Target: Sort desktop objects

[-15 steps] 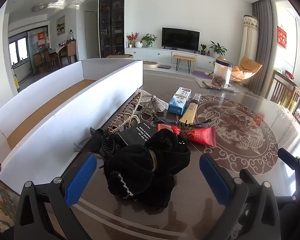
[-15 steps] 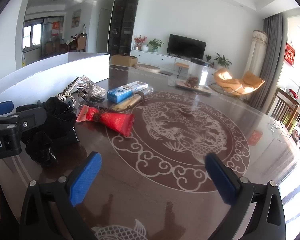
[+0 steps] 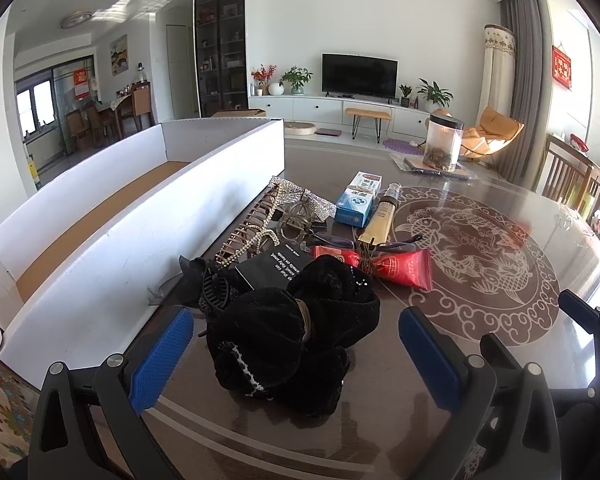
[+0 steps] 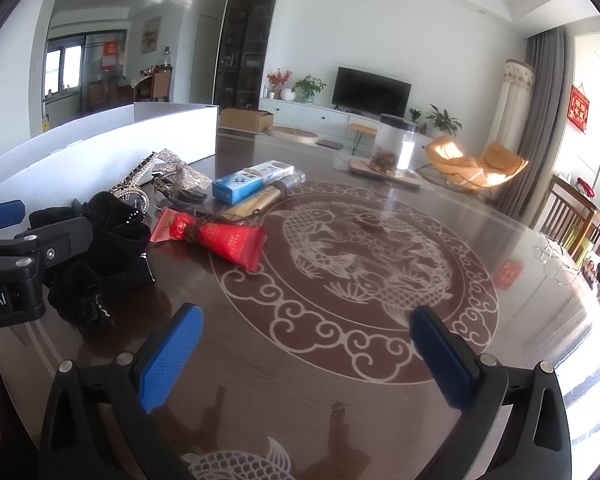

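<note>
A heap of small items lies on the dark table beside a long white box [image 3: 140,216]. Nearest is a black velvet scrunchie [image 3: 292,332], which lies between the open fingers of my left gripper [image 3: 296,356]. Behind it lie a black card [image 3: 274,268], a red tube [image 3: 400,266], a gold tube [image 3: 382,220], a blue-white carton [image 3: 358,198], rhinestone hair pieces [image 3: 296,196] and a black claw clip [image 3: 216,292]. My right gripper [image 4: 306,352] is open and empty above the bare table, right of the scrunchie [image 4: 100,240] and the red tube [image 4: 220,238].
A clear jar [image 3: 442,146] stands on a tray at the far side of the table [image 3: 500,320]. Wooden chairs [image 3: 568,180] stand along the right edge. The left gripper's body [image 4: 16,268] shows at the left edge of the right wrist view.
The left gripper has moved slightly forward, so the scrunchie sits a little deeper between its fingers. The right gripper has barely moved.
</note>
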`<state>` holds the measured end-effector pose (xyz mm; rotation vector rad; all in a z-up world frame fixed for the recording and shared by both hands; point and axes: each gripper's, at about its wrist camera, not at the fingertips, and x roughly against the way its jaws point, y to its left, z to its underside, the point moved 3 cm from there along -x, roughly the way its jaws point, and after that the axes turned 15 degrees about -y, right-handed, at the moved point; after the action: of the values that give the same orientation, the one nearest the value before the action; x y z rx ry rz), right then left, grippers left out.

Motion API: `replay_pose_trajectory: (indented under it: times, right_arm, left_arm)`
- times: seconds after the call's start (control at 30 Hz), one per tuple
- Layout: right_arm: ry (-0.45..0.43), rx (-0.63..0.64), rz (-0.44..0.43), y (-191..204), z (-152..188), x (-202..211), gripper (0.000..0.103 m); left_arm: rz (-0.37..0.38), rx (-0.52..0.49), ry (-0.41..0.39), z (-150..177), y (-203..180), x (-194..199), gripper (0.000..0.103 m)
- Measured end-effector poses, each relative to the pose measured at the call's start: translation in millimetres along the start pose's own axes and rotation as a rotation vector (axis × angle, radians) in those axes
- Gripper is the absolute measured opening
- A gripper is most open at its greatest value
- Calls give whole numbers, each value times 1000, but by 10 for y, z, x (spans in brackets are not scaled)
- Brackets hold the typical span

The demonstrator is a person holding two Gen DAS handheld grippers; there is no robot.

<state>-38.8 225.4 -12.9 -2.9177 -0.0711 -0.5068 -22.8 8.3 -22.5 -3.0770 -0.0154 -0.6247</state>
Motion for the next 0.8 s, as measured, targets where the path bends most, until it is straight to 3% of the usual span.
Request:
replay_pose_trajectory:
  times: [0.8]
  right_arm:
    - [16, -8, 24, -35, 17, -30, 103]
  left_arm:
    - [-4, -37, 1, 4, -49, 20, 103]
